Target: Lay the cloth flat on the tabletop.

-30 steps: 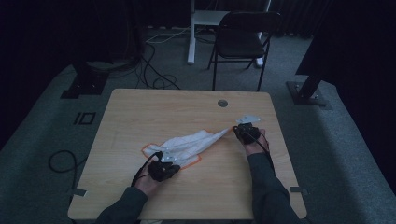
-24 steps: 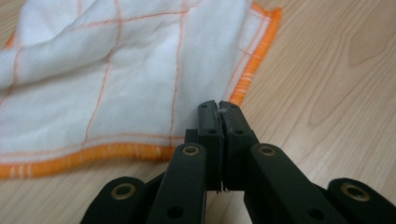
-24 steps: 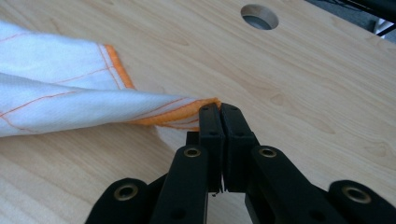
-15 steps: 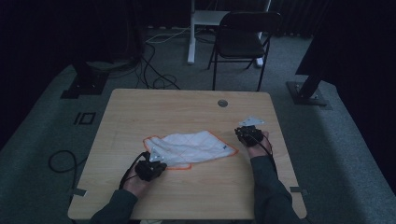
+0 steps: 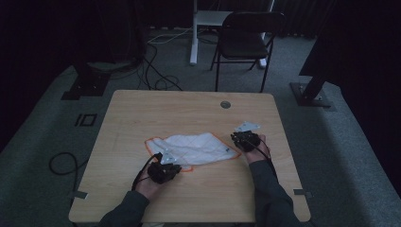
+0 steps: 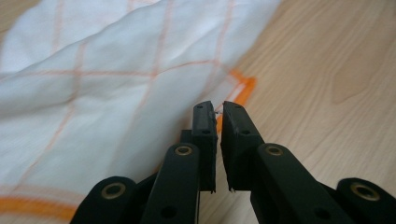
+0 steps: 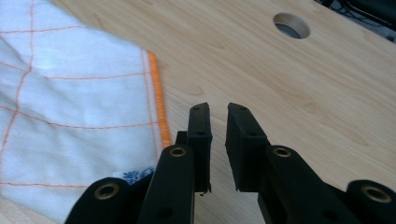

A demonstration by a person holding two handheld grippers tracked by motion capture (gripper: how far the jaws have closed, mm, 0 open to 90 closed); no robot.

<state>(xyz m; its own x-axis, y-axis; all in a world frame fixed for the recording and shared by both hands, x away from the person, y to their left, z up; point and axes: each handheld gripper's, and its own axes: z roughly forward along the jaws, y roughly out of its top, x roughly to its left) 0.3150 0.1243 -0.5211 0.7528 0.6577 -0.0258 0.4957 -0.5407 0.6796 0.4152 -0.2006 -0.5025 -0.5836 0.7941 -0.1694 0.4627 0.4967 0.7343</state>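
Letting go is what both my hands are about: the cloth (image 5: pixel 191 149) now lies folded on the worktop (image 5: pixel 142 109), a little toward my near edge and between my two hands, so there is no more reason to pinch it.

Nearest me, my left hand-held gripper (image 5: pixel 164 171) sits at the cloth's near orange hem. Its jaws have just been opening; in the left gripper view (image 6: pixel 218 109) only a thin slit stands between them, with nothing in it that I can make out, the cloth (image 6: pixel 116 93) lying under and beyond the tips. My left forearm comes in from the near edge, the wrist held low and the tool pointing away from me across the cloth.

Farther off, my right hand-held gripper (image 5: pixel 244 139) rests at the cloth's right end, toward the worktop's right edge. Its jaws have also just been opening and stand apart with bare wood between them (image 7: pixel 217 116); the hem (image 7: pixel 156 100) lies just left of them, not gripped. Beyond, near the far edge, is the cable hole (image 7: pixel 291 24).
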